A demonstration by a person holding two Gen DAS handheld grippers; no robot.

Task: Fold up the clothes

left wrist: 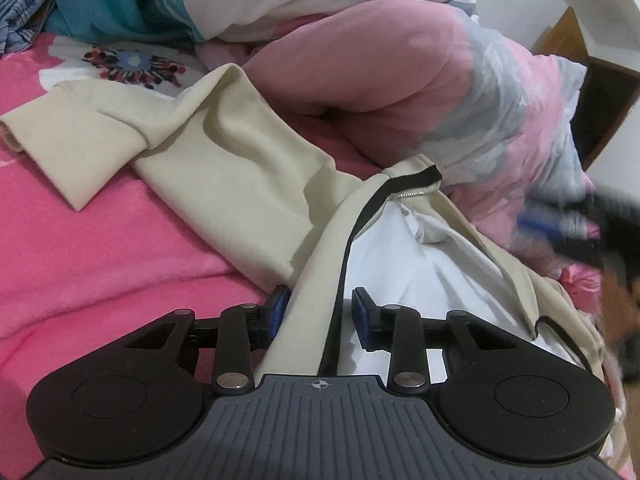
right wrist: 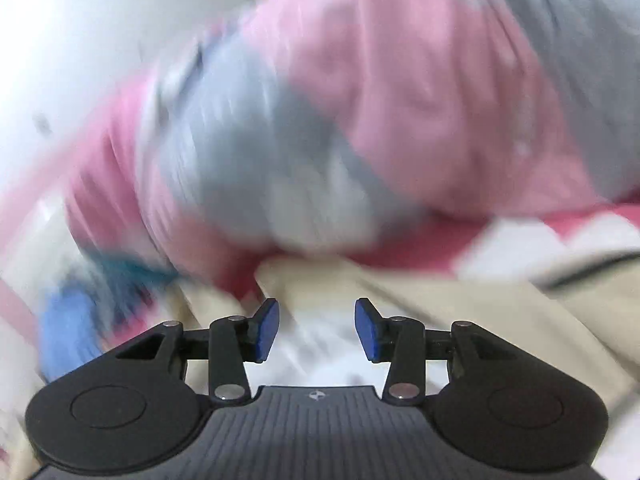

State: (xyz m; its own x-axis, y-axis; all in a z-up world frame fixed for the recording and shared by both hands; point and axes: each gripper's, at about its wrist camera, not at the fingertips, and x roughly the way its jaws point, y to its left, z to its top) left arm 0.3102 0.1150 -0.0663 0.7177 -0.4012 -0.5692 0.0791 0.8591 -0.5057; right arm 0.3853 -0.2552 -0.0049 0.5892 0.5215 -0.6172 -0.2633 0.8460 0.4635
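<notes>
The left gripper (left wrist: 320, 312) sits at the lower centre of its frame, its blue-padded fingers (left wrist: 362, 308) spread apart. The right gripper (right wrist: 316, 326) likewise fills the bottom of its own blurred frame, fingers (right wrist: 270, 330) parted wide, pointing forward.

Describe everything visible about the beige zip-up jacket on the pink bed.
The beige zip-up jacket looks like soft fleece, with black trim along its front edge and a short stretch of silver zipper near the collar. It lies open and rumpled on the pink bedsheet, white lining exposed, one sleeve with its ribbed cuff stretched away. A pink and grey quilt bulges behind it. The left gripper straddles the trimmed edge, jaws open; the right gripper, also open, hovers over it.
</notes>
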